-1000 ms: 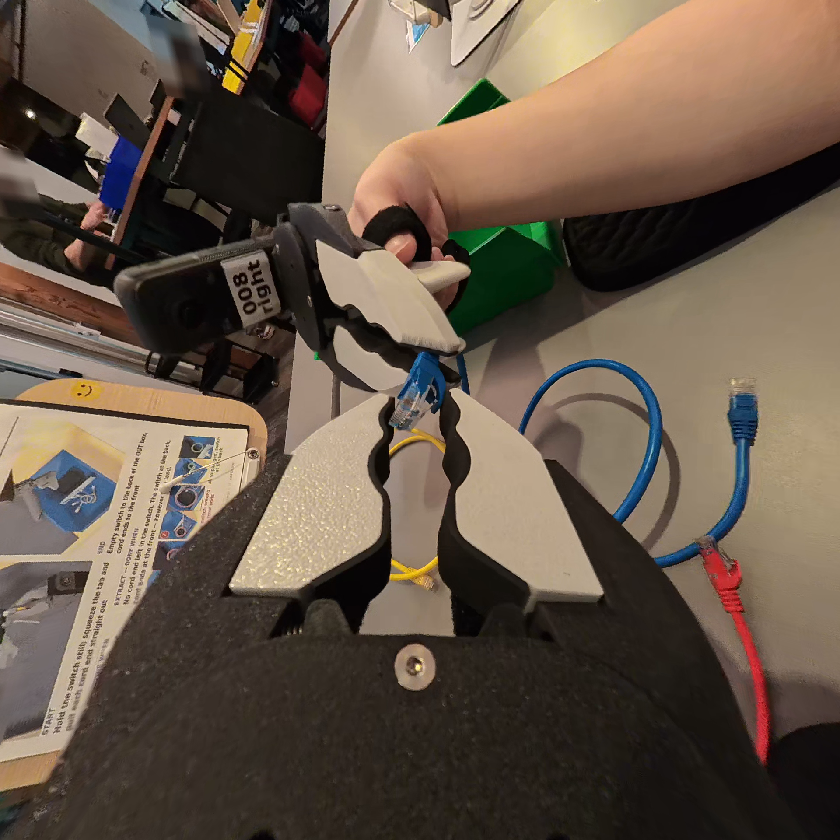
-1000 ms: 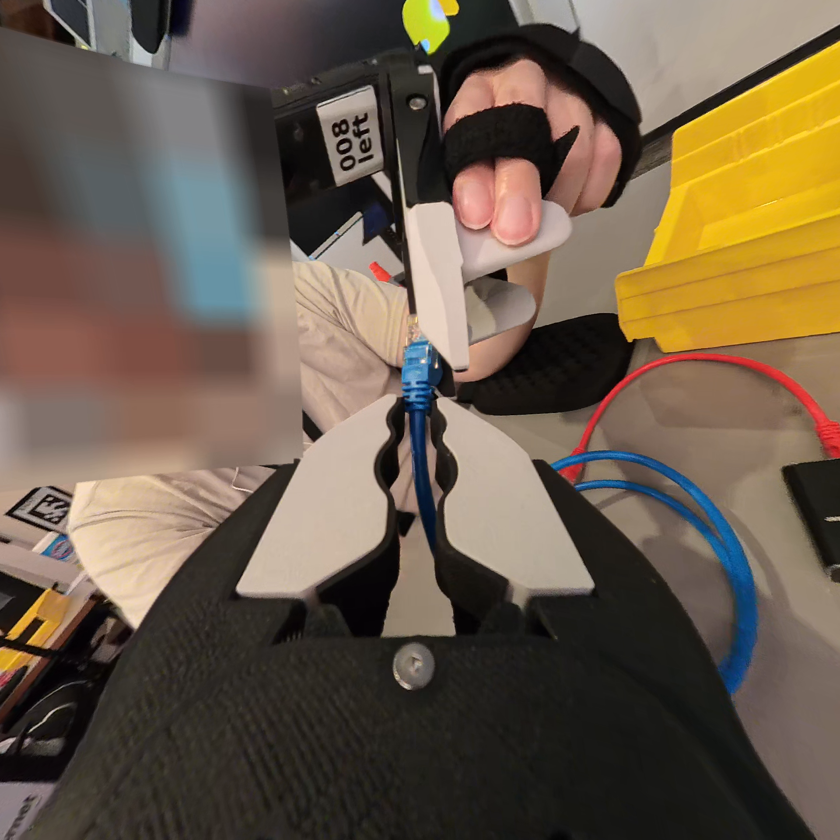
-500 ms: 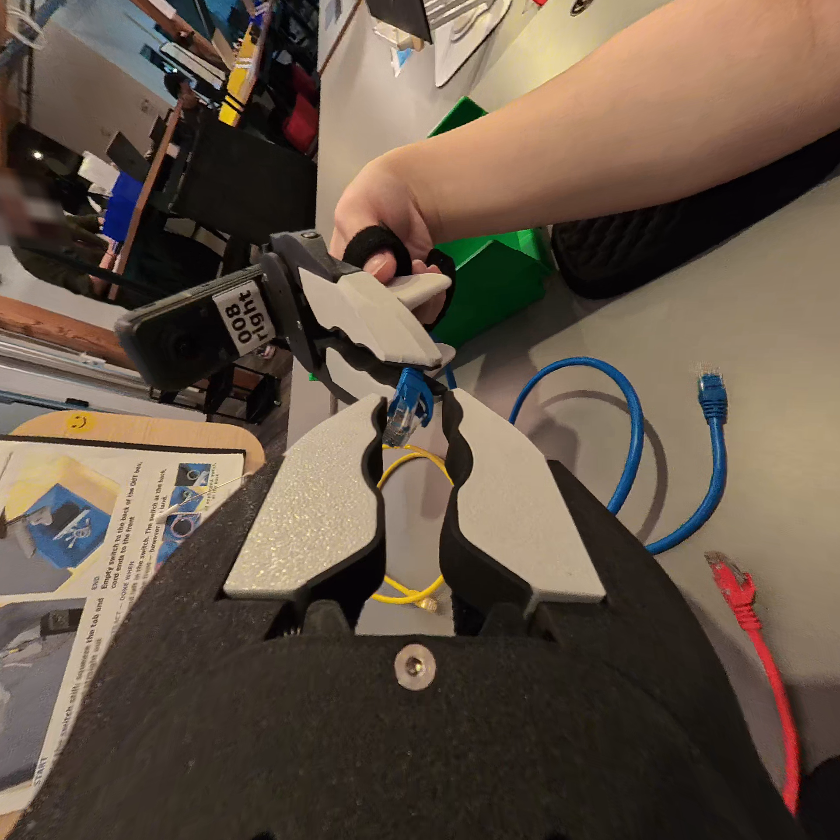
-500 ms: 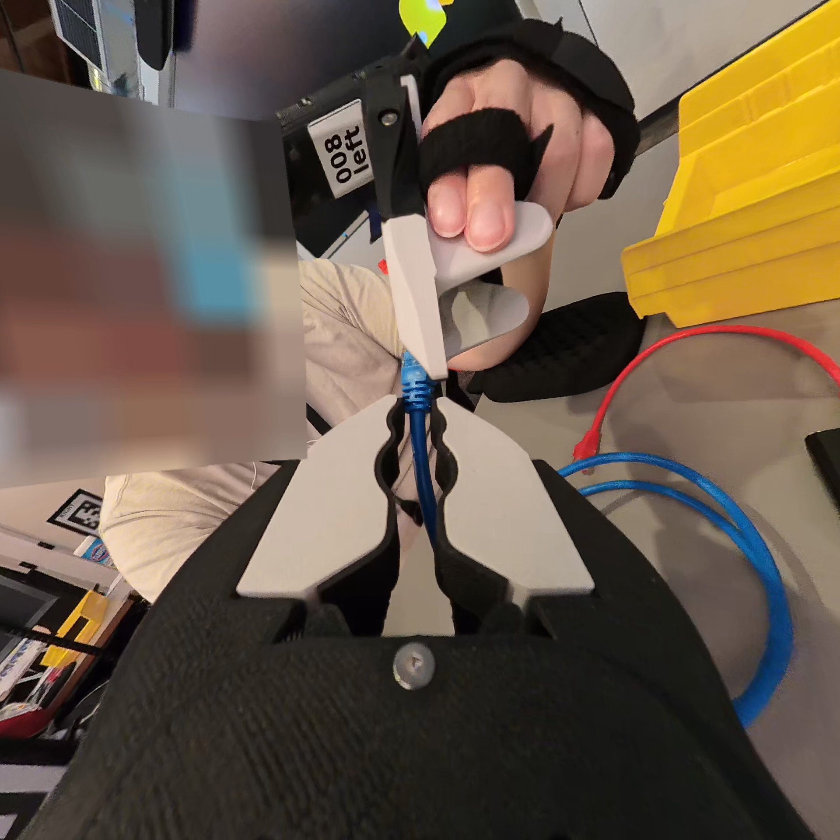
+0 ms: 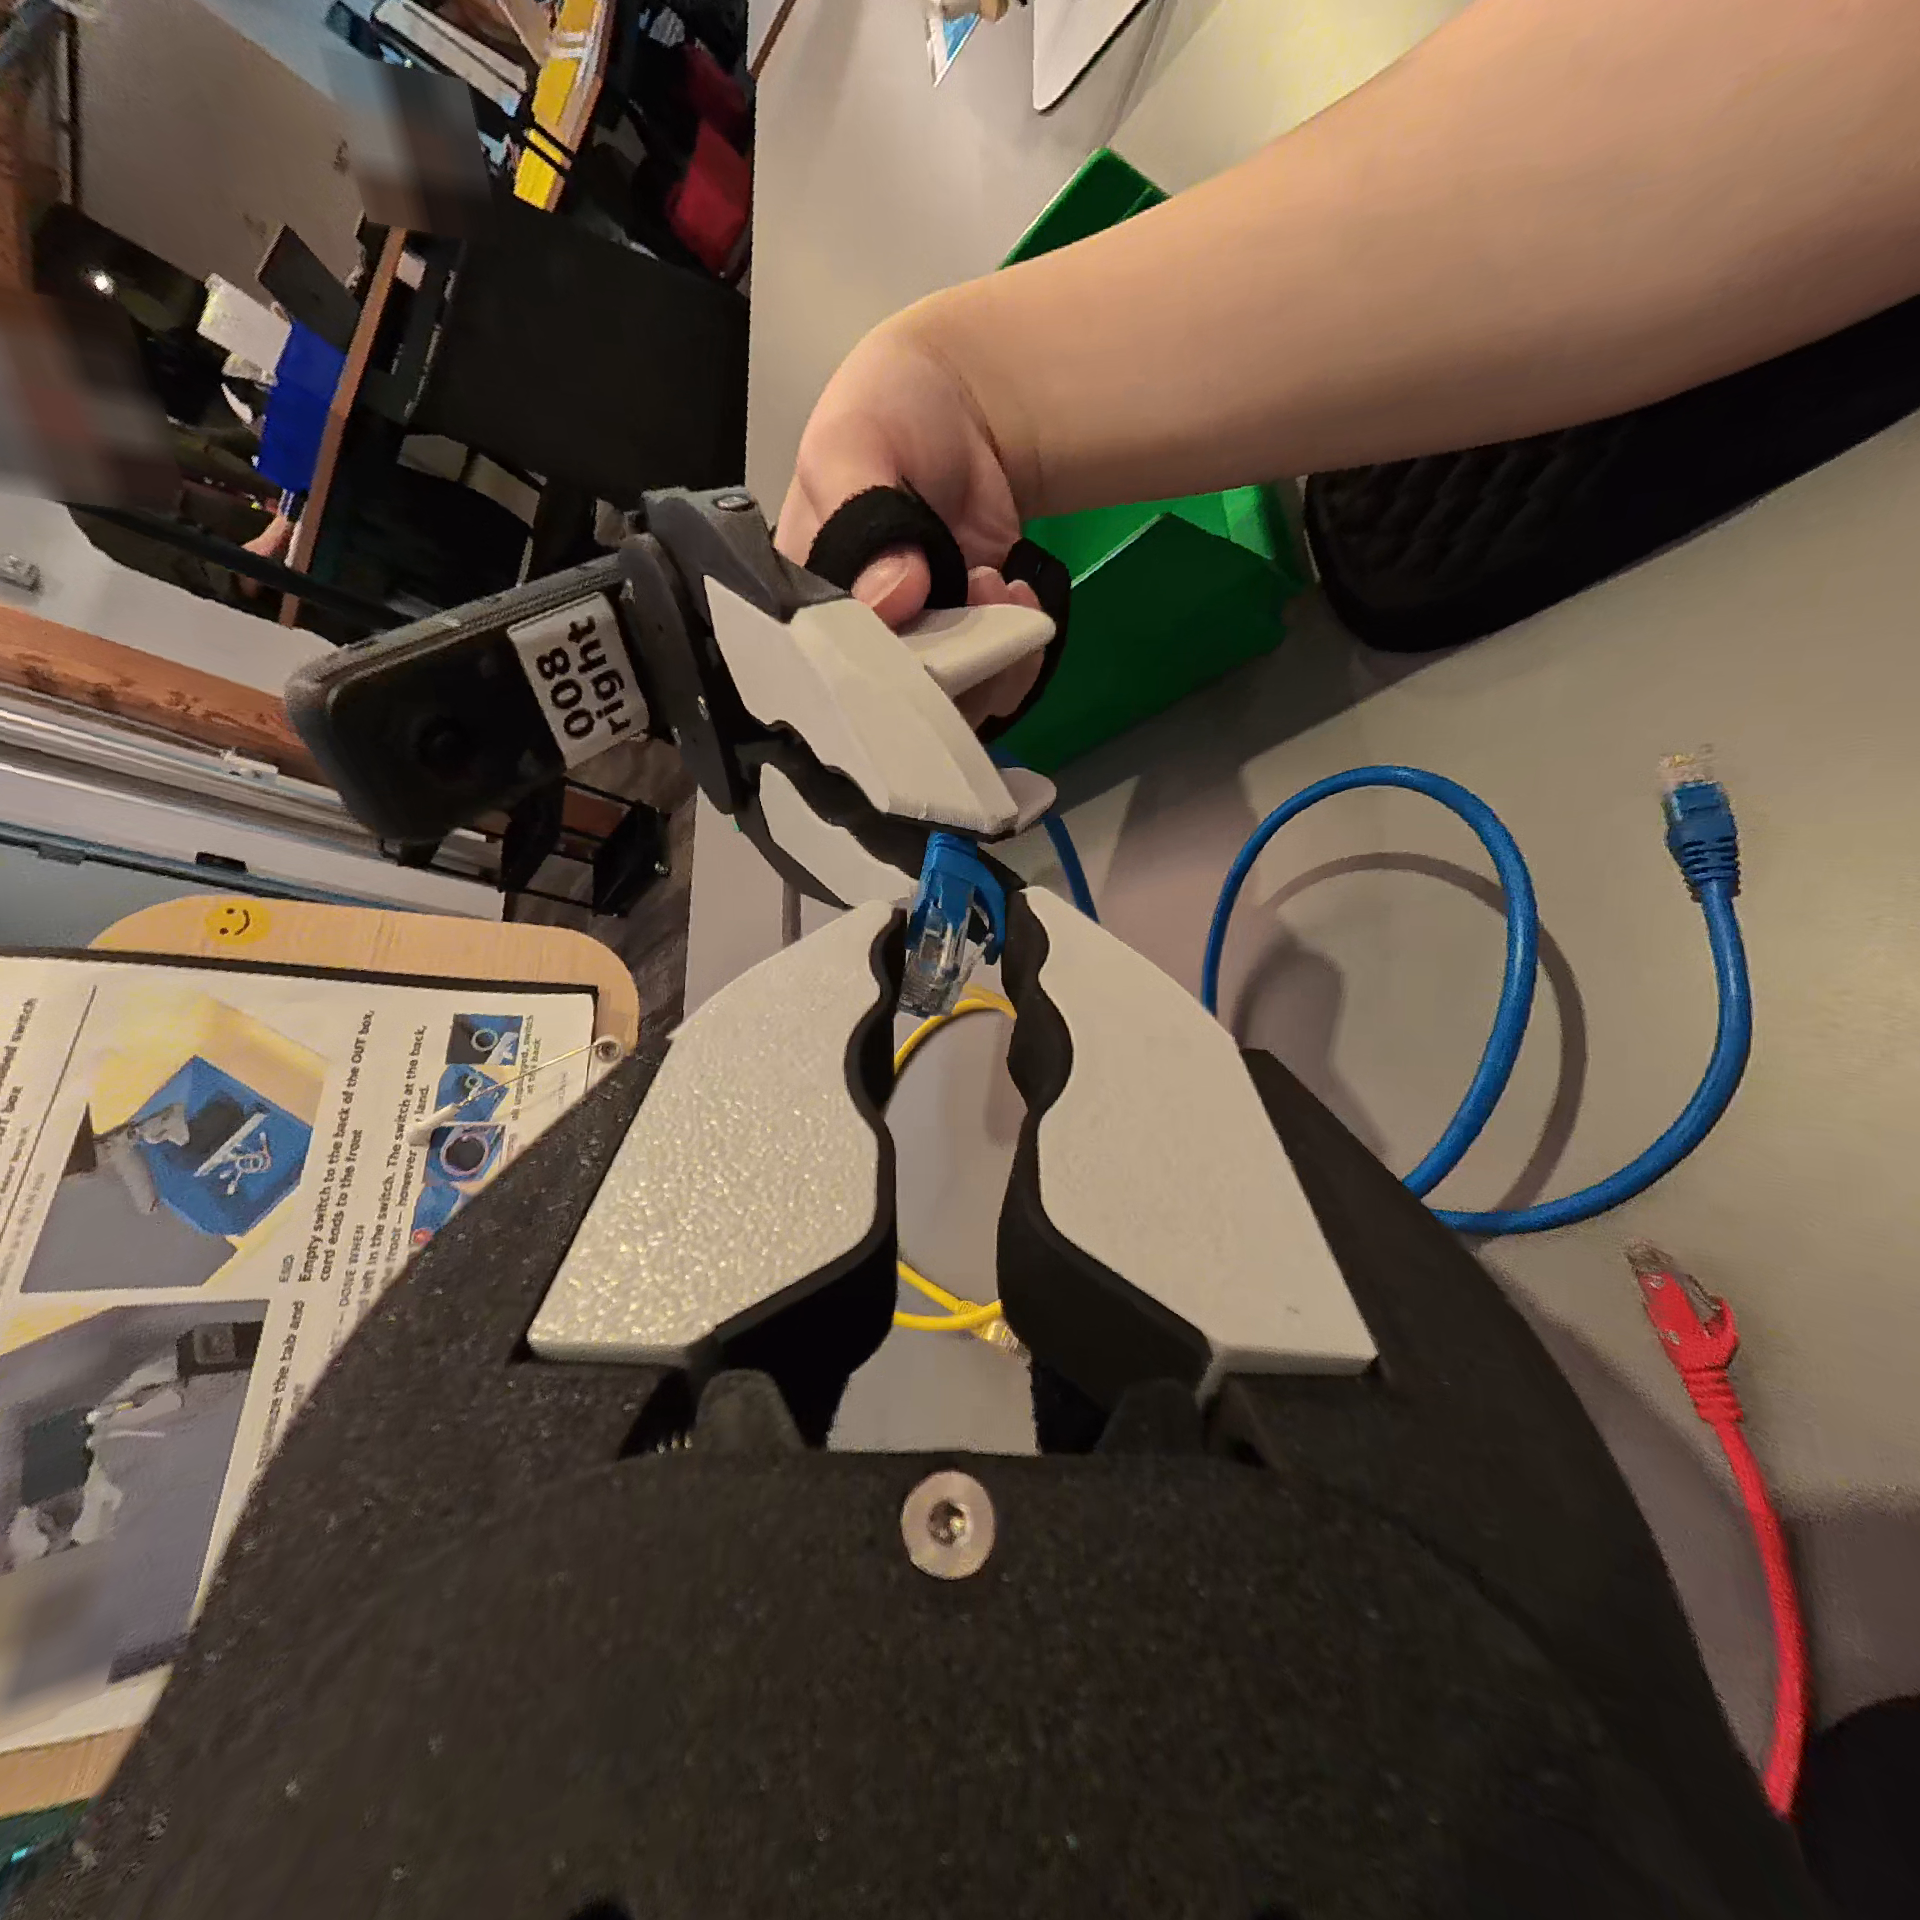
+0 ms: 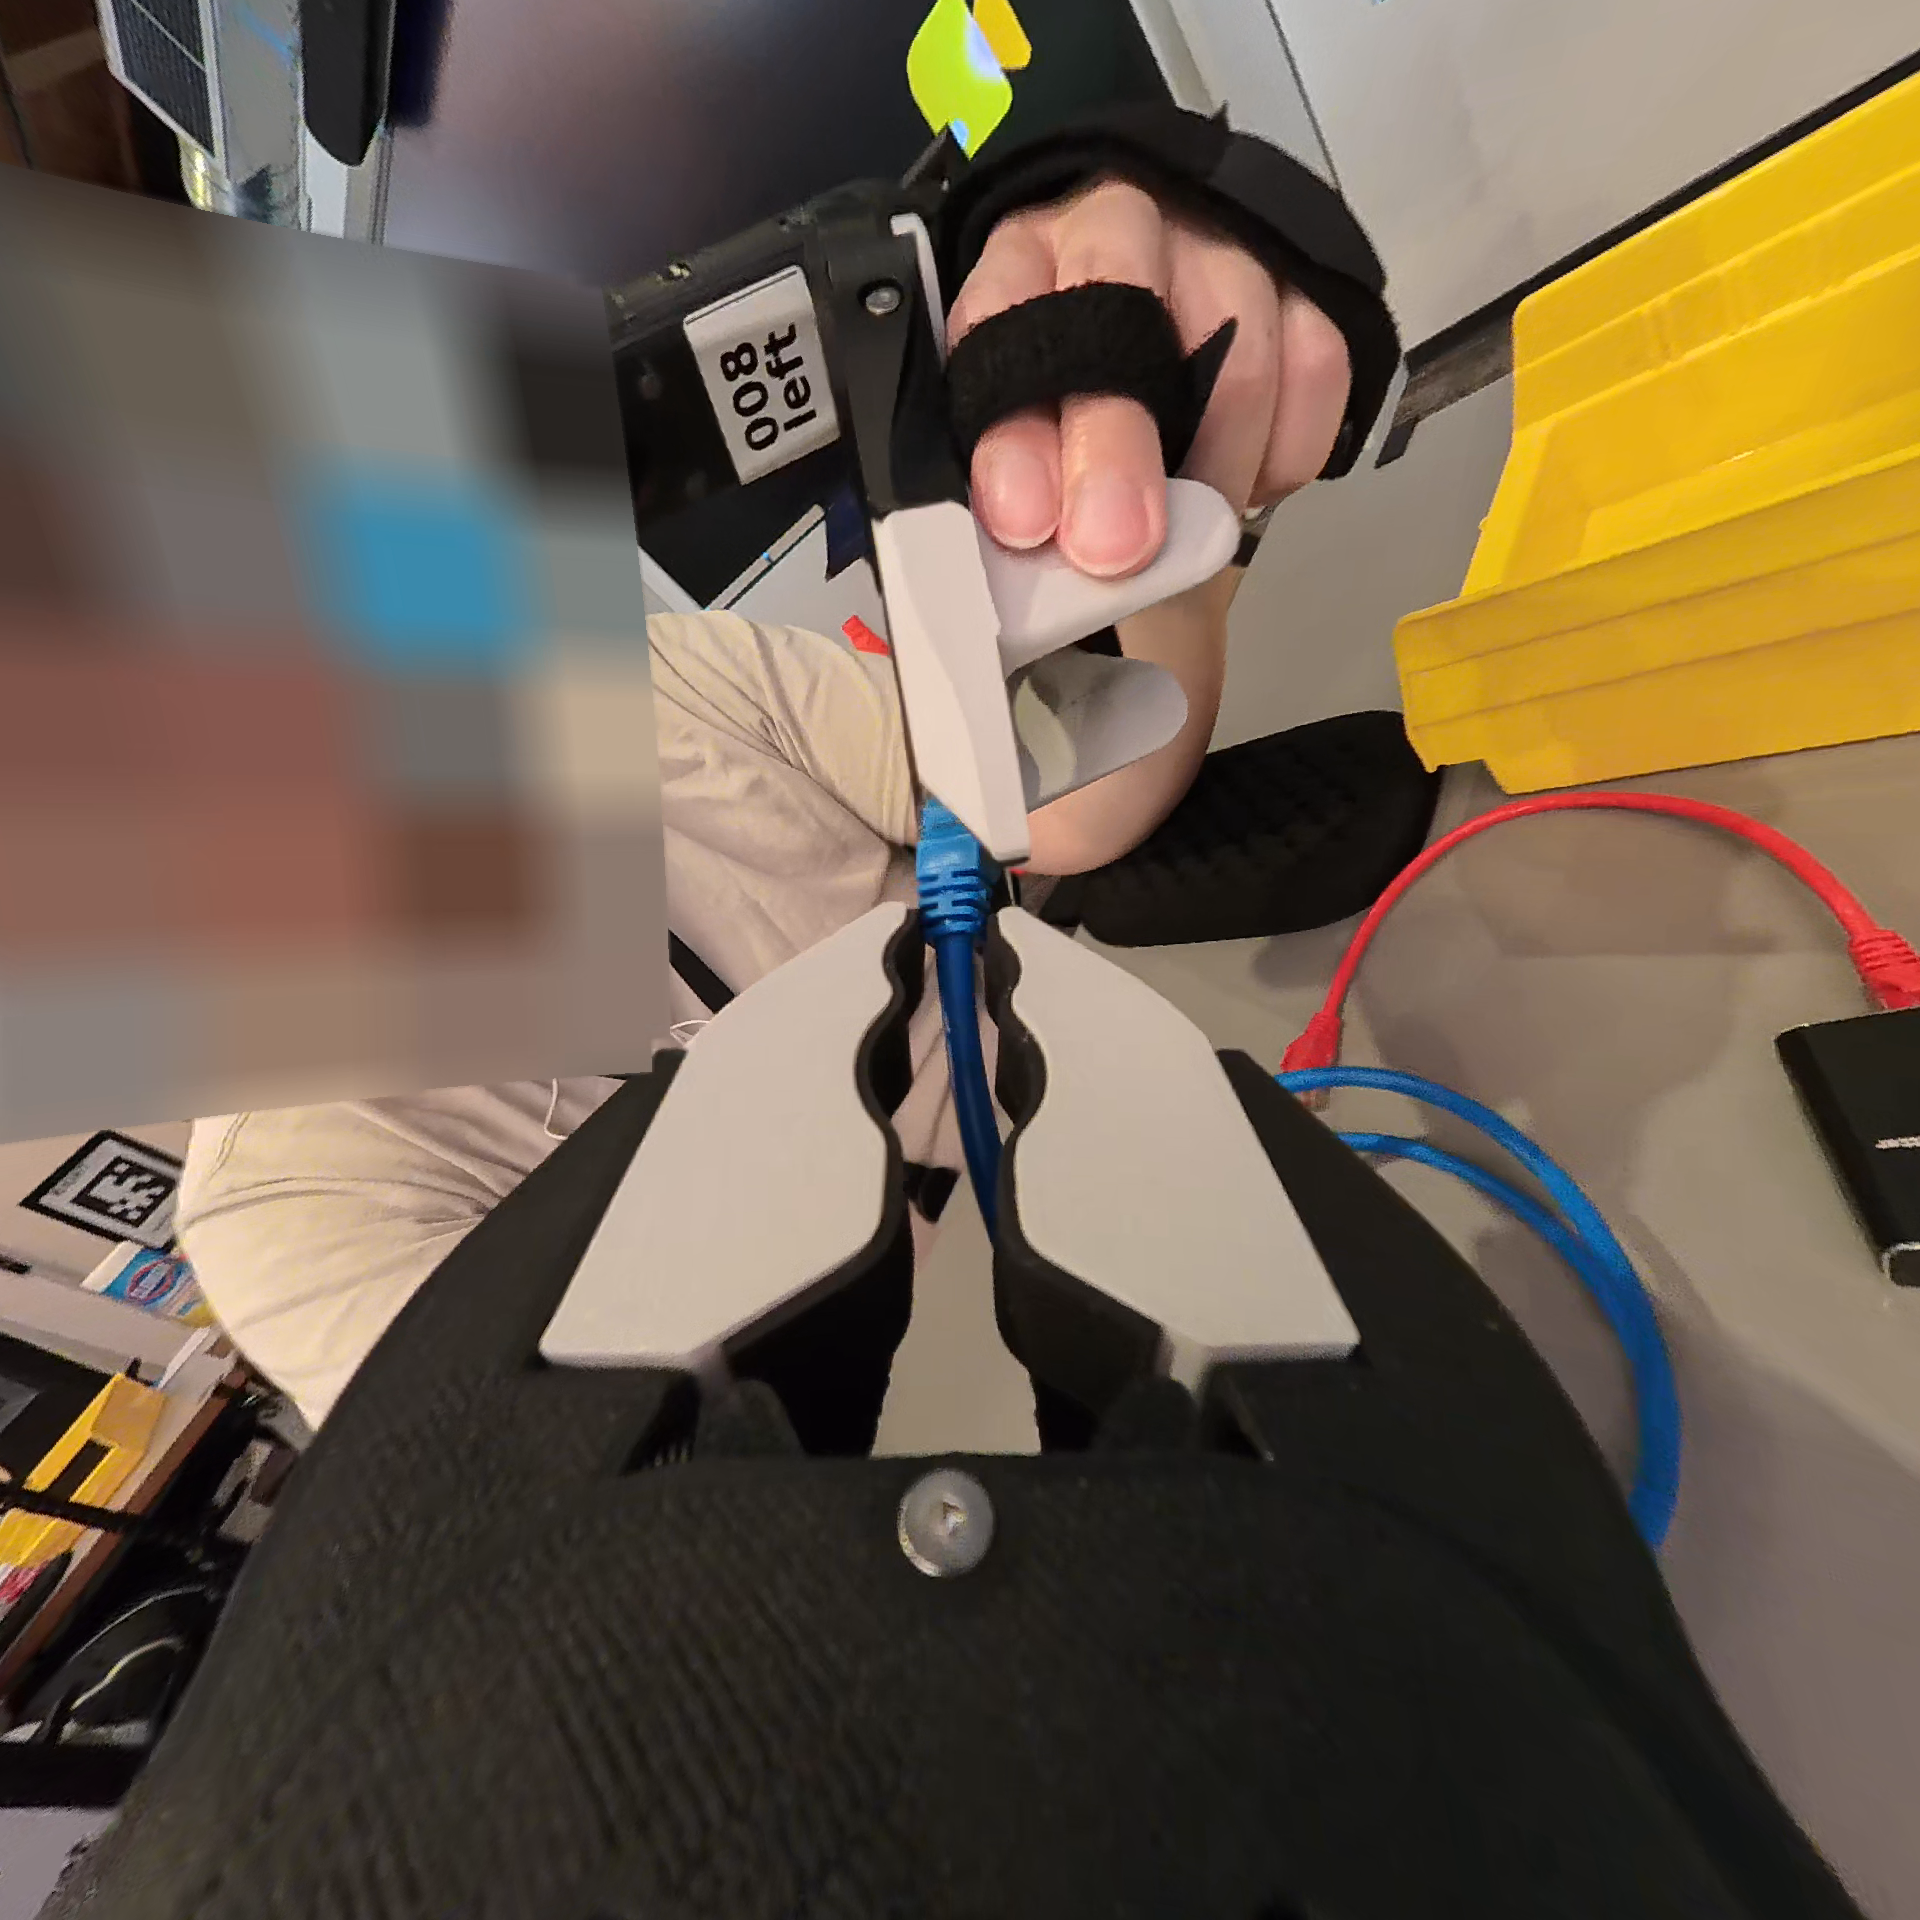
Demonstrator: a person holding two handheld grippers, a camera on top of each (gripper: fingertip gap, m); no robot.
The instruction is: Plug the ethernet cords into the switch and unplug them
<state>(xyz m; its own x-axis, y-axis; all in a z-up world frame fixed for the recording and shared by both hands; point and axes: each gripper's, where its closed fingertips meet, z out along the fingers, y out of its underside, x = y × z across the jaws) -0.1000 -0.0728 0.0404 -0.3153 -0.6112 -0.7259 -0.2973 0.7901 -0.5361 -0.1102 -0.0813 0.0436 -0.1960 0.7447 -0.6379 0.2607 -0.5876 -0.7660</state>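
1. Left gripper (image 5: 951, 940): narrowly open around the blue plug (image 5: 940, 935). One pad (image 5: 883, 966) touches its clear tip; we see a gap on the other side, so no grip yet.
2. Right gripper (image 6: 951, 925): clamped on the blue cord (image 6: 961, 1029) just behind the plug boot.
3. Step, we judge: handing the plug over mid-air. Next we need the left to close squarely on the plug body before the right lets go.
4. Switch (image 6: 1860, 1132): far right on the table, one red cord (image 6: 1881, 961) at its edge.
5. Bins: green bin (image 5: 1153, 613) and yellow bin (image 6: 1662, 520), contents hidden.
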